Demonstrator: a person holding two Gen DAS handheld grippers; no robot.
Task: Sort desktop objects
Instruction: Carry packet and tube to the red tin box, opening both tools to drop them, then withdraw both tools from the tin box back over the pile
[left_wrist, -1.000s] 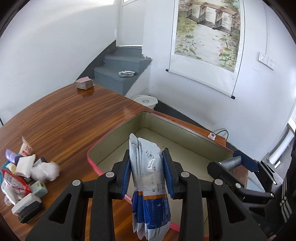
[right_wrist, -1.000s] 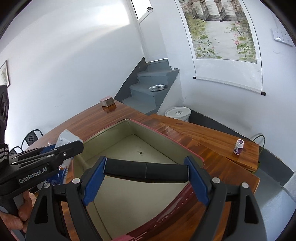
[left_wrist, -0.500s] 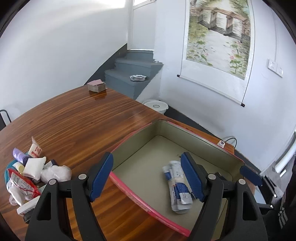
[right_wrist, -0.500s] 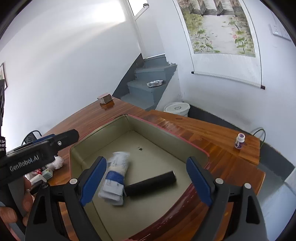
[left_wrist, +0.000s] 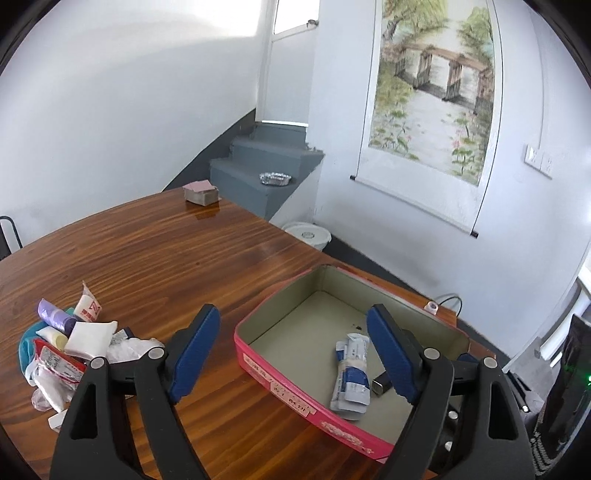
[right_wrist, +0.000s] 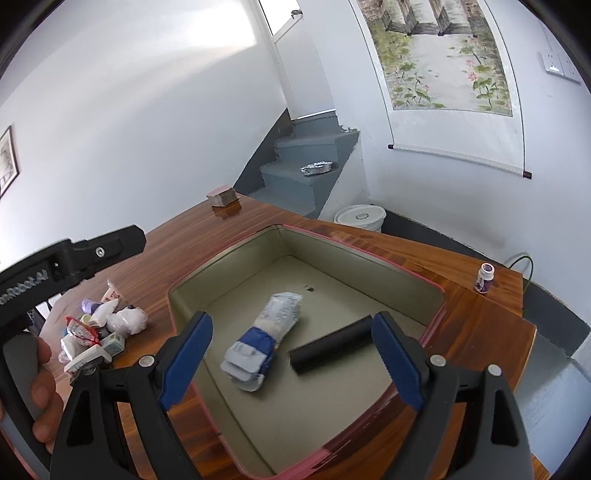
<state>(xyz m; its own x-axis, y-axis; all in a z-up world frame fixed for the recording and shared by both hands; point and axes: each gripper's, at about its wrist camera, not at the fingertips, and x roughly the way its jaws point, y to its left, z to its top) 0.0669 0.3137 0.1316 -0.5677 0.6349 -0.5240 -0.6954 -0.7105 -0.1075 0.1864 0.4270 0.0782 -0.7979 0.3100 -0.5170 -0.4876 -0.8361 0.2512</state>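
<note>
Your left gripper (left_wrist: 291, 354): fingers opening, nothing between. Right gripper (right_wrist: 291, 354): wide, empty. Tin (right_wrist: 369, 254) holds packet (right_wrist: 262, 341) and black cylinder (right_wrist: 330, 346), half-hidden in the left view.

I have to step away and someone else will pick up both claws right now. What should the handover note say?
Left claw: empty, jaws opening, above the near rim of the pink tin.
Right claw: open, empty, over the tin.
Done: the blue and white packet bundle and the black cylinder lie side by side on the tin's floor.
Left: the pile of sachets and small packets sits on the wooden table, left of the tin. A small white bottle stands on the table's far corner, and a small box at its far edge; whether they belong to the job is unclear.
</note>
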